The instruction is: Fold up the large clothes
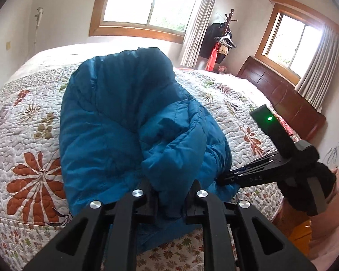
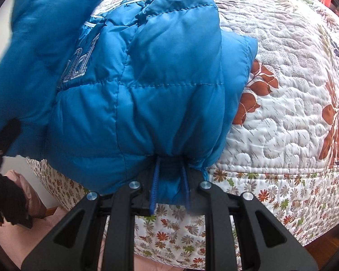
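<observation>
From the left wrist camera, a bed (image 1: 22, 117) under a white quilt with rust-coloured flowers fills the room's middle. Behind it are two wood-framed windows with pale curtains, a coat stand (image 1: 223, 38) hung with dark clothes and something red, and a dark wooden headboard (image 1: 282, 99) at the right. The blue puffer jacket (image 1: 115, 117) lies bunched in a heap near the bed's front edge, and it blocks most of the quilt beyond. The left gripper (image 1: 172, 201) is clenched on a fold of the jacket's near edge, cloth bulging between its fingers. At the right the right gripper (image 1: 226, 178) comes in from the side with its tips buried in the jacket's lower right corner, held by a black-gloved hand (image 1: 309, 187); its fingertips are hidden by the fabric.

From the right wrist camera, the jacket (image 2: 147, 90) hangs over the bed's edge, with a pale embroidered mark on it, too warped to read. Its upper left part is blurred. The right gripper (image 2: 169, 180) is grasping the gathered hem, blue piping running down beside each finger. The quilt (image 2: 282, 90) spreads to the right. At the left edge a dark gloved hand (image 2: 9, 201) is partly cut off.
</observation>
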`<action>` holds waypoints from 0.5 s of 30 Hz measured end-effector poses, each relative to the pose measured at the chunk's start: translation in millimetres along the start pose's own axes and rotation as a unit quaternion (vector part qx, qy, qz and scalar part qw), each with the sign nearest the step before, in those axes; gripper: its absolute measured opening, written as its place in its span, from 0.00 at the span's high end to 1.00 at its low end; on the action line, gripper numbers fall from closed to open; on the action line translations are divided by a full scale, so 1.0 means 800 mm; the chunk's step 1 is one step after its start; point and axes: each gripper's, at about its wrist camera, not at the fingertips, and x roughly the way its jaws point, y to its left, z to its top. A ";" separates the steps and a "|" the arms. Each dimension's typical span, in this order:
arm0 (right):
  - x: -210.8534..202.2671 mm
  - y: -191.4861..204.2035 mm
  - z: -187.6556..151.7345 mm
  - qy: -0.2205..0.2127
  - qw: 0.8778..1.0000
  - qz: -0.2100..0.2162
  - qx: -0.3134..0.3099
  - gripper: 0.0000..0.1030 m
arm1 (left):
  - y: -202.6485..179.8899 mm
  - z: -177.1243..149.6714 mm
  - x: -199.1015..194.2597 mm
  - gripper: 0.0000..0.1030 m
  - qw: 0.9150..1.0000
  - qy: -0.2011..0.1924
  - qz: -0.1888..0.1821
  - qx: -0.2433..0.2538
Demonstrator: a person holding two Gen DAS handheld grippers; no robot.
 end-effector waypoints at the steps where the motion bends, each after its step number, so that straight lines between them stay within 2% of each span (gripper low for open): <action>1: 0.000 0.000 0.000 0.000 1.000 -0.001 -0.001 0.82 | -0.002 -0.004 0.019 0.86 1.000 0.010 0.009 0.008; 4: 0.000 0.000 0.001 0.001 1.000 -0.003 0.001 0.82 | -0.004 -0.012 0.052 0.86 0.999 0.021 0.026 0.022; 7: 0.000 0.000 0.003 0.004 1.000 -0.003 0.001 0.82 | -0.001 -0.007 0.048 0.84 0.999 0.029 0.019 0.018; 12: 0.002 -0.001 0.008 0.008 1.000 0.000 0.004 0.82 | 0.001 -0.001 0.022 0.76 0.999 0.033 0.000 0.014; 13: 0.002 -0.002 0.009 0.008 1.000 0.000 0.004 0.82 | 0.000 -0.003 0.014 0.69 0.999 0.031 -0.010 0.012; 14: 0.002 -0.003 0.009 0.008 1.000 0.000 0.004 0.82 | 0.000 -0.002 0.006 0.57 0.999 0.032 -0.028 0.008; 15: 0.002 -0.003 0.009 0.008 1.000 0.000 0.004 0.82 | 0.003 -0.002 -0.003 0.50 0.998 0.032 -0.052 0.001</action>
